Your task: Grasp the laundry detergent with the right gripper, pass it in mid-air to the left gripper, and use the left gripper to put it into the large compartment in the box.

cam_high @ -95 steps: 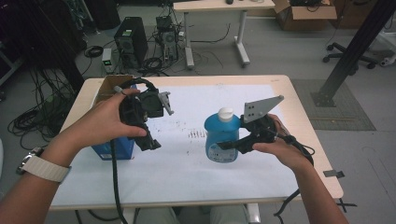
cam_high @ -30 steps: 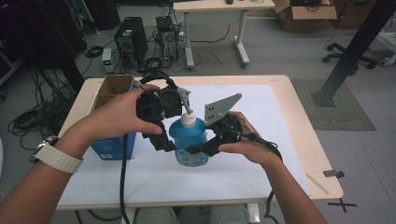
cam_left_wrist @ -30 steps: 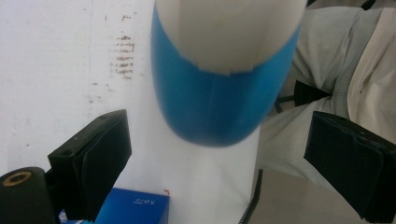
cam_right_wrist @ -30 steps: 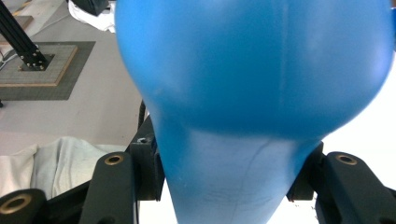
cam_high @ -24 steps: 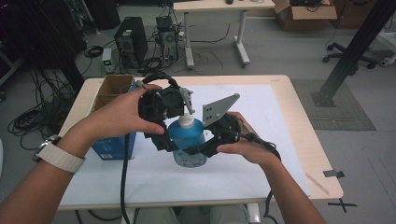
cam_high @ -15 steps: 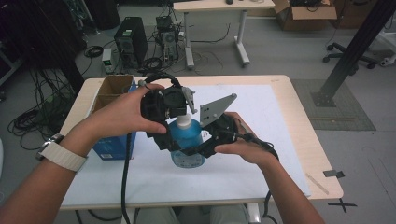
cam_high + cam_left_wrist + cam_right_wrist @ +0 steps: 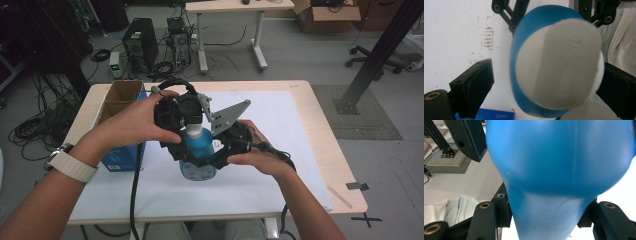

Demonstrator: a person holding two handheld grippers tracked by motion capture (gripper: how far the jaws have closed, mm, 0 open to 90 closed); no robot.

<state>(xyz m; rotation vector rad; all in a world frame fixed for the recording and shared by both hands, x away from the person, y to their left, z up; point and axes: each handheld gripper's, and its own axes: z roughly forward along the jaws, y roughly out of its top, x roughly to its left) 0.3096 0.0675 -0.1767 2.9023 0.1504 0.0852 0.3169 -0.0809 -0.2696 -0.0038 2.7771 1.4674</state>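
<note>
Both grippers are chunky black plastic with brass-ringed screw holes; the right gripper [image 7: 207, 159] has a grey triangular plate, black cables trail off, white wristwatch [image 7: 71, 165] on the left.

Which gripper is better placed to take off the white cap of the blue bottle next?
Left, probably. The left gripper sits above the white cap, jaws open on either side of it. The right gripper is already shut on the blue bottle, holding it steady.

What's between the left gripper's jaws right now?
The blue bottle's white cap, seen in the left gripper view; the left gripper straddles it, the left-hand jaw clearly apart from it.
</note>
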